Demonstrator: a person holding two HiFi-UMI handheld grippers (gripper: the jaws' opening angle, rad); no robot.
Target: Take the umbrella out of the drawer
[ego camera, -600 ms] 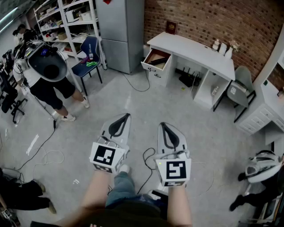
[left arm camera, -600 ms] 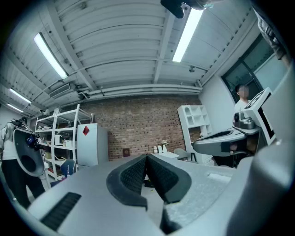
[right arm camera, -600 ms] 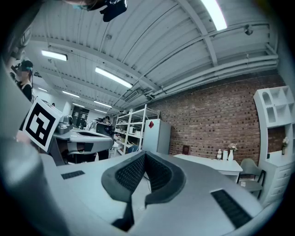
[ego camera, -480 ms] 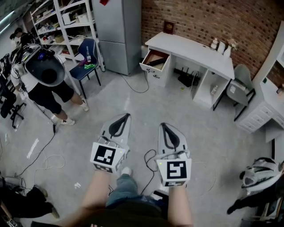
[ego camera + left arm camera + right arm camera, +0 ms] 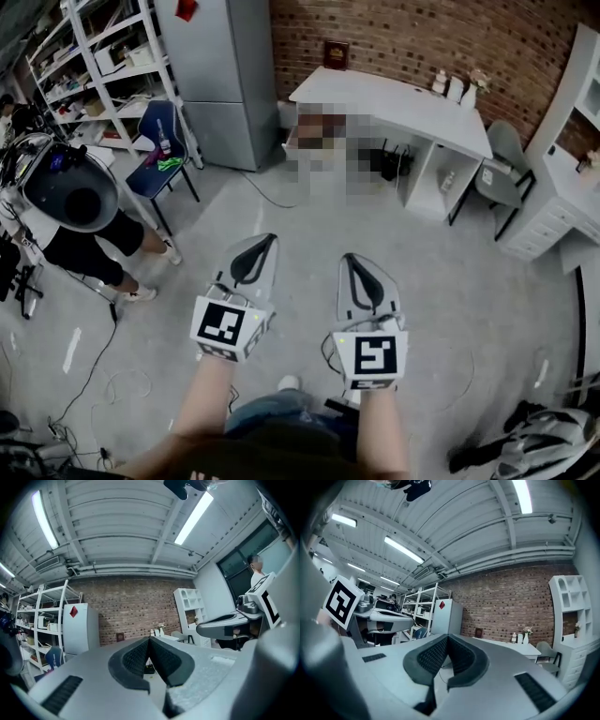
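– Left gripper [image 5: 261, 246] first: what has it got?
– Nothing. Its jaws are pressed together with only air beyond them. It is held level above the floor [image 5: 281, 202] and aimed at the brick wall [image 5: 422, 37].
– And further left in the room?
– A person [image 5: 75, 216] stands by white shelving [image 5: 103, 66]. Next along are a blue chair [image 5: 159, 150] and a tall grey cabinet [image 5: 211, 75].
– The right gripper [image 5: 352, 267]?
– Just beside the other one, also level, jaws fully closed and empty.
– Where is the umbrella?
– I cannot make it out, nor the drawer. A mosaic patch covers the front of the white desk's left end, well ahead of both grippers. Small bottles [image 5: 450, 86] stand on the tabletop [image 5: 403, 103] near the wall, and a grey chair [image 5: 502, 169] sits at its right end.
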